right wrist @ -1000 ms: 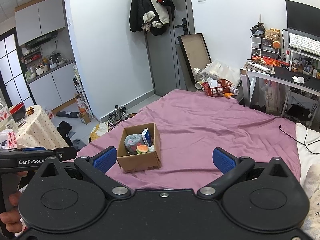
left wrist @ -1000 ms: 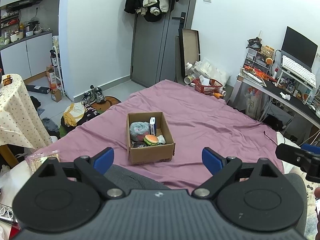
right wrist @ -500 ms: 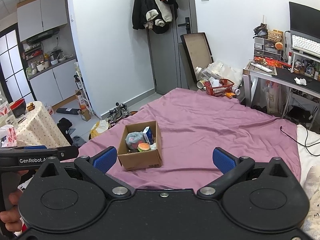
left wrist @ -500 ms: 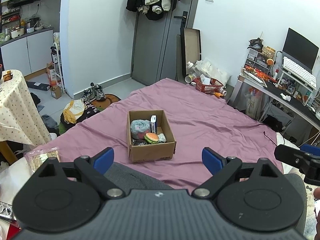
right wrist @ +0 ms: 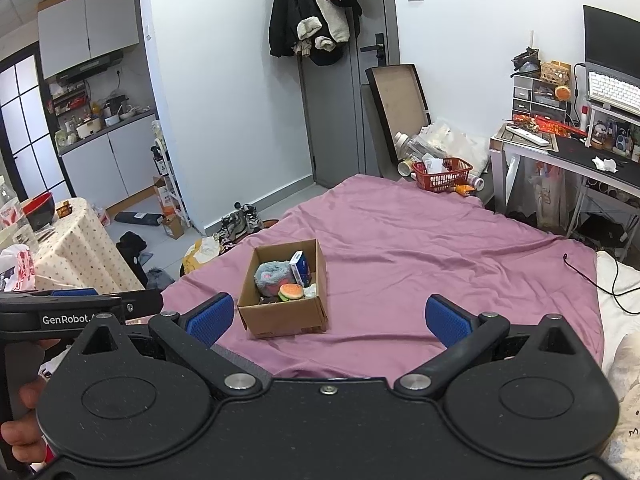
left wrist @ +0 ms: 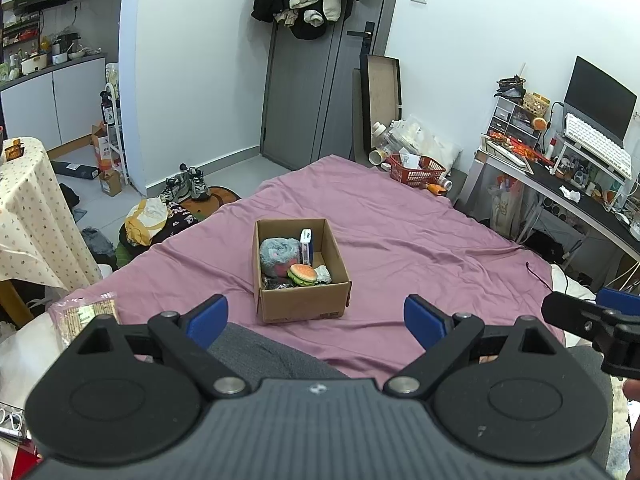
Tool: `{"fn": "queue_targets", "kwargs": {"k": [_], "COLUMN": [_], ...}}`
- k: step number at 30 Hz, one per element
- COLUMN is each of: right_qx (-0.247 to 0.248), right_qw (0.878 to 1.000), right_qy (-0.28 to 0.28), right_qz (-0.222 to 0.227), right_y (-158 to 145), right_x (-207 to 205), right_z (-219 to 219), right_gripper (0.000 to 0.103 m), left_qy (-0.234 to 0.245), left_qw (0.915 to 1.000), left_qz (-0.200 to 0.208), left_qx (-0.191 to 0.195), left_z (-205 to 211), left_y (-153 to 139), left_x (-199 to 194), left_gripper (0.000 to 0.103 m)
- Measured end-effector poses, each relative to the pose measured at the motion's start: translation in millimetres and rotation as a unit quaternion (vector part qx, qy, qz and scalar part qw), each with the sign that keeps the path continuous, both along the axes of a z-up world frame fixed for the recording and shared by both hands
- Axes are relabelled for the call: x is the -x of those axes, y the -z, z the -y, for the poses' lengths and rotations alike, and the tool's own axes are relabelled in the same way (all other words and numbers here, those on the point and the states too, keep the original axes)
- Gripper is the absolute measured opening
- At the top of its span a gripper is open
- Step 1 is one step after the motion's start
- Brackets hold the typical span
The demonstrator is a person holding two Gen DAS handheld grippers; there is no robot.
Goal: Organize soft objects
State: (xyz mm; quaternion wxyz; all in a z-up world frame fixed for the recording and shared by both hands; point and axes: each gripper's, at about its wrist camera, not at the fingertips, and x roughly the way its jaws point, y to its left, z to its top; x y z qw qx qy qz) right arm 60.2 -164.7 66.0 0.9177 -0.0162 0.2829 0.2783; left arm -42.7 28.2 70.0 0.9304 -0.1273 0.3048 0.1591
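Observation:
An open cardboard box sits on the purple bedsheet, also in the right wrist view. Inside lie a grey-pink plush, a burger toy, a blue-white carton and a pale crumpled item. My left gripper is open and empty, held well back from the box. My right gripper is open and empty, also short of the box. Each gripper shows at the edge of the other's view.
A grey cloth lies under the left gripper. A snack packet lies at the bed's left edge. A red basket stands at the far end, a desk to the right, and a cloth-covered table and shoes to the left.
Both grippers have drawn back and risen slightly, so the box sits a little further off. Both stay open and empty.

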Motion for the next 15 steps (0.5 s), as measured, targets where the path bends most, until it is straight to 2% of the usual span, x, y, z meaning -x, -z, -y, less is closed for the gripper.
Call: {"fn": "queue_targets", "kwargs": {"k": [15], "right_qx": [-0.001], "right_qw": [1.0], "right_qy": [-0.001], "right_qz": [0.004], "right_y": [-2.9], "right_x": [-0.3], "right_z": [0.6], "right_gripper": [0.103], "left_qy": [0.006], "left_qw": [1.0], "left_qz": [0.001], "left_qx": [0.0], "left_z": [5.7], "left_y": [0.2], "left_x": [-0.7], "left_gripper": [0.094]}}
